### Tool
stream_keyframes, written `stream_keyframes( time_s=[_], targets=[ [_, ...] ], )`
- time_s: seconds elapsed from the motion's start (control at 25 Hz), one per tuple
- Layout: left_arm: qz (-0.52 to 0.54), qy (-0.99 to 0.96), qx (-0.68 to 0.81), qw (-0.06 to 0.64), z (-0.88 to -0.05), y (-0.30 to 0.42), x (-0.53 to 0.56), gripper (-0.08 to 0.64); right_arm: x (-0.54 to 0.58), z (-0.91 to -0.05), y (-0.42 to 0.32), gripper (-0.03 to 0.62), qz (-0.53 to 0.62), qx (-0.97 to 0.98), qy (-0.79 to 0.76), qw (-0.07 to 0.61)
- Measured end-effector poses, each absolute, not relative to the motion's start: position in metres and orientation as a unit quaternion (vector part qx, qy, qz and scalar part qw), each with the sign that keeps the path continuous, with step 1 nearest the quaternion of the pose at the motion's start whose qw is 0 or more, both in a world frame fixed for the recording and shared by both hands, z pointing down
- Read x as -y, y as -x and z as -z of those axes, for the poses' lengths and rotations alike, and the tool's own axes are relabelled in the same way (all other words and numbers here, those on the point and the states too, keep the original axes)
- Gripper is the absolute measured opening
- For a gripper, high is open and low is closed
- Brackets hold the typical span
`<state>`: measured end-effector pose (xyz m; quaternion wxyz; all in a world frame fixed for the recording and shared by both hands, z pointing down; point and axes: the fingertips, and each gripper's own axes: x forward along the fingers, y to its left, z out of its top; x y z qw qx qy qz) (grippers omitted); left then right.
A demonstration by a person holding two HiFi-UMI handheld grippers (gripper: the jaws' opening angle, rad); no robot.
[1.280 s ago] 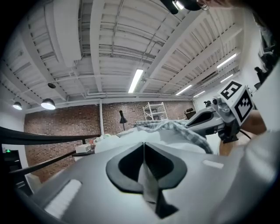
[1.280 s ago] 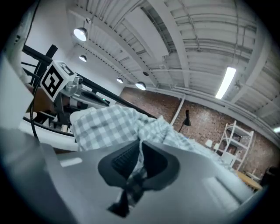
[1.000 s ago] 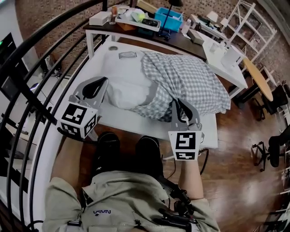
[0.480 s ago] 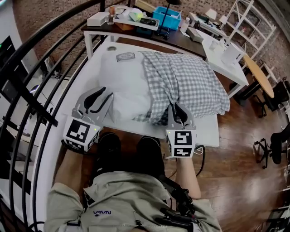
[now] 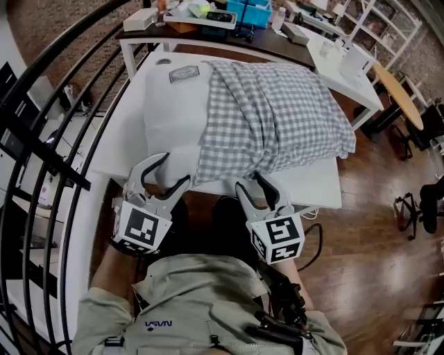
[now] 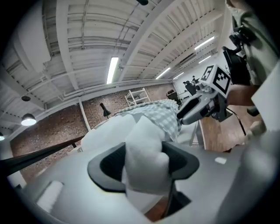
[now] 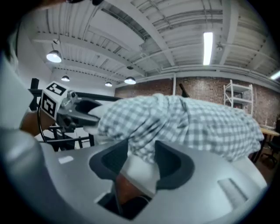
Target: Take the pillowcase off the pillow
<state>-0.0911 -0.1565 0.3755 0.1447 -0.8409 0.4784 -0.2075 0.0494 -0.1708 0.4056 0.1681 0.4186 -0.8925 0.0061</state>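
Observation:
A white pillow (image 5: 173, 104) lies flat on the white table (image 5: 312, 187), and a grey checked pillowcase (image 5: 277, 111) covers its right part. My left gripper (image 5: 175, 168) is at the near table edge. Its jaws have just been opening and now stand wide, with the pillow's near corner (image 6: 146, 148) between them. My right gripper (image 5: 248, 180) is beside it, its jaws also just opened. The checked hem (image 7: 144, 144) hangs loosely between them. In the left gripper view the right gripper (image 6: 199, 103) shows at the right.
A black curved railing (image 5: 62, 90) runs along the left. A dark desk holding a blue bin (image 5: 246, 10) and a tray stands behind the table. A white desk (image 5: 354, 69) is at the back right, with wooden floor and chairs to the right.
Both grippers have come down and back to the near table edge and opened. The pillow and its case, lifted and bunched before, now lie flat on the table.

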Motion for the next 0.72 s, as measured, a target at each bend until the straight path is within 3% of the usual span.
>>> stream_keyframes(
  time_s=[0.08,0.16,0.2,0.32,0.48,0.72],
  targets=[
    [0.201,0.837,-0.485,0.153,-0.371,0.089,0.16,0.168,0.18,-0.436,-0.037,0.201,-0.016,0.885,-0.416,0.21],
    [0.18,0.834,-0.493,0.169,-0.355,0.086,0.162,0.092,0.193,-0.445,-0.031,0.194,-0.005,0.866,-0.442,0.233],
    [0.168,0.834,-0.495,0.176,-0.346,0.085,0.162,0.078,0.199,-0.444,-0.032,0.125,0.002,0.855,-0.462,0.237],
    [0.134,0.836,-0.499,0.187,-0.323,0.088,0.167,0.063,0.208,-0.427,-0.036,0.017,0.025,0.846,-0.488,0.215],
    [0.105,0.824,-0.527,0.178,-0.296,0.107,0.177,0.052,0.217,-0.387,-0.043,0.011,0.08,0.838,-0.507,0.184],
    [0.103,0.808,-0.558,0.157,-0.277,0.164,0.199,0.048,0.251,-0.357,-0.114,0.005,0.126,0.788,-0.568,0.2]
  ],
)
